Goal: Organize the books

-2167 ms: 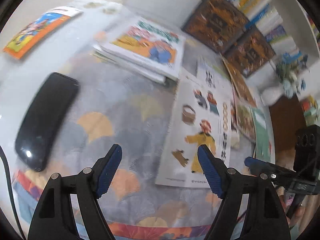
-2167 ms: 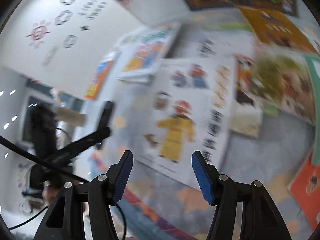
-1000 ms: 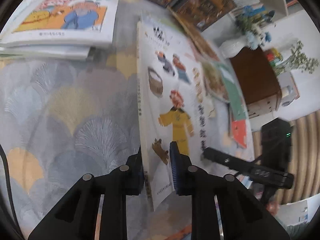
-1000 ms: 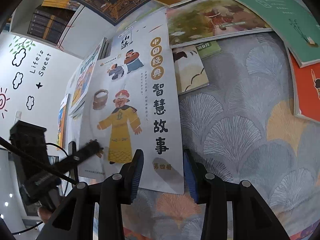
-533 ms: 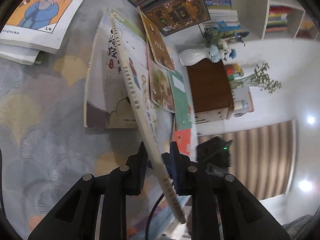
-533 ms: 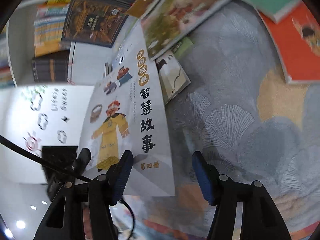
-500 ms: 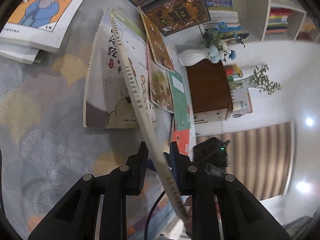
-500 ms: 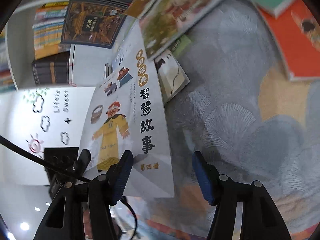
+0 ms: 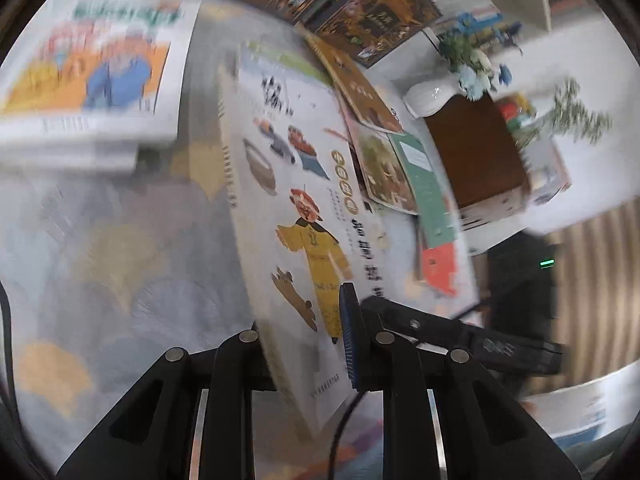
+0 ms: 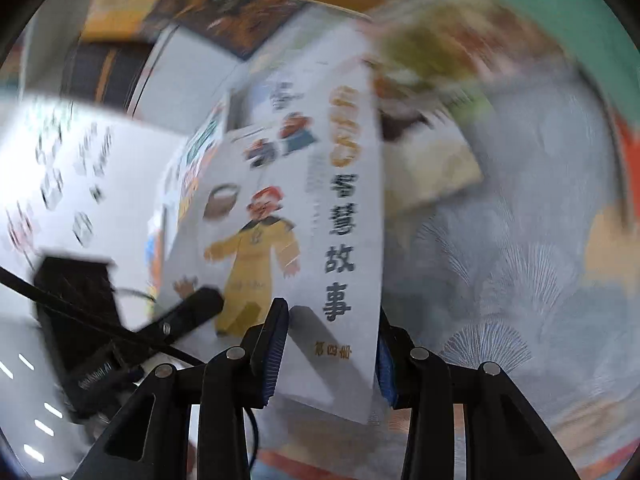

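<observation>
A white story book [image 9: 304,200] with a yellow-robed figure on its cover is lifted at a slant off the patterned cloth [image 9: 120,260]. My left gripper [image 9: 304,332] is shut on its lower spine edge, with one blue pad on the cover and the other finger hidden behind. In the right wrist view the same book [image 10: 320,200] has its lower right corner between the pads of my right gripper [image 10: 328,352]. Those jaws are closing, and the pads meet the cover and the page edge. The left gripper [image 10: 192,312] shows as a black finger at the book's other corner.
A stack of picture books [image 9: 88,80] lies at the upper left. Dark-covered books [image 9: 360,12] lean at the back. Several thin books, one green [image 9: 424,188] and one orange [image 9: 440,268], fan out to the right. A brown cabinet [image 9: 476,152] with a white vase [image 9: 428,96] stands beyond.
The book has swung from edge-on to cover-up in the left wrist view. The right jaws, wide half a second ago, have come in around its corner. Both views are blurred.
</observation>
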{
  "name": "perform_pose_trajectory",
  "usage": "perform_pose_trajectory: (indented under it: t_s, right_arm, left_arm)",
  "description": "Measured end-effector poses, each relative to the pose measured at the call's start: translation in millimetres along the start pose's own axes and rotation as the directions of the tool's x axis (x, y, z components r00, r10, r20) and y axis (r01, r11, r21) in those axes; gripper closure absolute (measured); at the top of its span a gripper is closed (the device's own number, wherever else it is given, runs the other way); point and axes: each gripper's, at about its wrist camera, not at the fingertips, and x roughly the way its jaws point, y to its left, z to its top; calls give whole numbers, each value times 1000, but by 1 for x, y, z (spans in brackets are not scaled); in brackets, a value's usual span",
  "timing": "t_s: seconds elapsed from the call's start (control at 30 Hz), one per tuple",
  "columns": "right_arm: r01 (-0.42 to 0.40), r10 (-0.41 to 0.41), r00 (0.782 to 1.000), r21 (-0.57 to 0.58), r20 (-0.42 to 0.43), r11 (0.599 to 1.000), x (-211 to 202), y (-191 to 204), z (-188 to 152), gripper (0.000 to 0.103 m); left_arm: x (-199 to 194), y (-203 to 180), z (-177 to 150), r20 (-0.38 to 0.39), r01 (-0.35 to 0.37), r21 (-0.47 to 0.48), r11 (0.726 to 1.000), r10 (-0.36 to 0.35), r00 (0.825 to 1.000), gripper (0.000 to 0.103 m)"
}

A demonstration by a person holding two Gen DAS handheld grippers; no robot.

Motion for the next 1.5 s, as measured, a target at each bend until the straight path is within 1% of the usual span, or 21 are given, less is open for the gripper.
perform_pose_trajectory:
  t_s: [0.03, 0.1, 0.2, 0.27, 0.37, 0.43, 0.5, 0.63, 0.8, 0.87, 0.93, 1.03, 1.1, 1.13, 1.23, 1.3, 1.37, 1.43, 1.5]
  right_arm:
    - [18, -18, 1000, -42, 15, 999, -5, 10, -1, 64]
    - [47, -40, 998, -126, 56, 991, -19, 29, 0, 64]
    - [69, -49, 994, -209, 101, 975, -37, 51, 2, 64]
    - [64, -40, 993, -219, 111, 974, -43, 62, 9, 64]
    - [26, 0, 993, -222, 116, 975, -44, 74, 19, 64]
    - [10, 19, 993, -244, 116, 970, -39, 86, 28, 64]
    - [9, 22, 994, -279, 109, 960, -26, 106, 42, 64]
    - [17, 13, 996, -338, 87, 941, 6, 137, 64, 64]
    - [6, -1, 1000, -338, 15, 941, 59, 159, 95, 63]
    - [14, -12, 1000, -343, 8, 939, 72, 166, 104, 63]
    - [15, -17, 1000, -339, -3, 941, 81, 171, 112, 63]
    - [30, -42, 999, -336, -28, 941, 101, 175, 122, 63]
    - [31, -49, 998, -328, -45, 944, 112, 177, 125, 63]
    - [36, -55, 997, -324, -51, 945, 115, 176, 126, 63]
    - [54, -78, 995, -310, -65, 949, 126, 175, 125, 63]
    - [55, -81, 994, -299, -75, 953, 131, 172, 127, 63]
    - [67, -96, 992, -298, -83, 952, 135, 171, 127, 63]
    - [72, -110, 988, -306, -110, 949, 141, 169, 125, 63]
    - [78, -132, 980, -322, -149, 943, 146, 167, 121, 63]
  left_arm:
    - [-7, -8, 1, 27, -20, 31, 999, 19, 999, 85]
    - [-20, -12, 2, 61, -21, 56, 998, 17, 998, 85]
    - [-40, -23, 9, 113, -22, 102, 995, 10, 994, 84]
    - [-53, -24, 17, 147, 0, 102, 995, -15, 989, 83]
    - [-68, -19, 30, 201, 20, 96, 995, -39, 979, 83]
    - [-78, -12, 41, 235, 23, 86, 996, -43, 971, 83]
    - [-82, -5, 50, 261, 14, 73, 997, -33, 965, 83]
    - [-90, 27, 73, 306, -42, 13, 999, 36, 951, 83]
    - [-90, 75, 93, 327, -67, -87, 994, 92, 940, 83]
    - [-89, 91, 100, 333, -79, -115, 990, 113, 936, 84]
    - [-87, 106, 103, 326, -87, -136, 987, 127, 937, 84]
    - [-86, 127, 105, 320, -50, -184, 982, 108, 941, 84]
    - [-85, 134, 108, 315, -67, -197, 978, 128, 940, 84]
    - [-84, 138, 110, 302, -91, -198, 976, 149, 942, 84]
    - [-83, 143, 109, 286, -124, -205, 971, 181, 941, 83]
    - [-85, 148, 105, 272, -139, -215, 967, 196, 942, 80]
    - [-88, 152, 98, 268, -152, -230, 961, 213, 940, 79]
    - [-95, 158, 89, 270, -168, -260, 951, 239, 933, 79]
    - [-103, 162, 79, 266, -210, -283, 936, 287, 920, 79]
